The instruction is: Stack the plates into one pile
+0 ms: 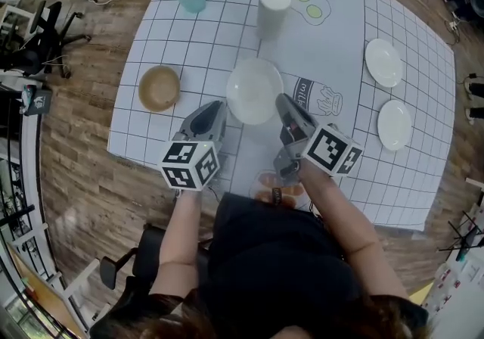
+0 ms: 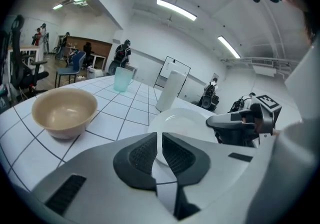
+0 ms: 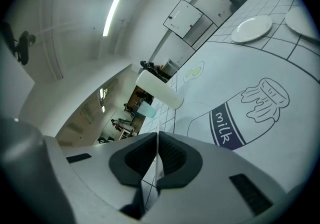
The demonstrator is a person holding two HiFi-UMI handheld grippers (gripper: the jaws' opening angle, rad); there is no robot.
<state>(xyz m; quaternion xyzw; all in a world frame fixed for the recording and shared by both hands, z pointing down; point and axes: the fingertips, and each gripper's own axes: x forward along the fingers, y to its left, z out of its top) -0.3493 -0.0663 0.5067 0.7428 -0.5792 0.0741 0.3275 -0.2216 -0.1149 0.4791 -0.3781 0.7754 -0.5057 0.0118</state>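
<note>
Grip on the white plate (image 1: 254, 90) from both sides: my left gripper (image 1: 218, 108) has its jaws pressed onto the near-left rim, and my right gripper (image 1: 282, 100) is pinched down thin on the right rim. The plate sits at mid-table, between the tan bowl (image 1: 159, 88) on the left and the milk drawing (image 1: 321, 97). Two small white plates (image 1: 384, 62) (image 1: 394, 124) lie apart from each other near the right edge.

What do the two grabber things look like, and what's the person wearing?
The left gripper and right gripper are smooth grey shells with dark, ridged pads. Each carries a cube with black-and-white square markers. The person wears a black top.
</note>
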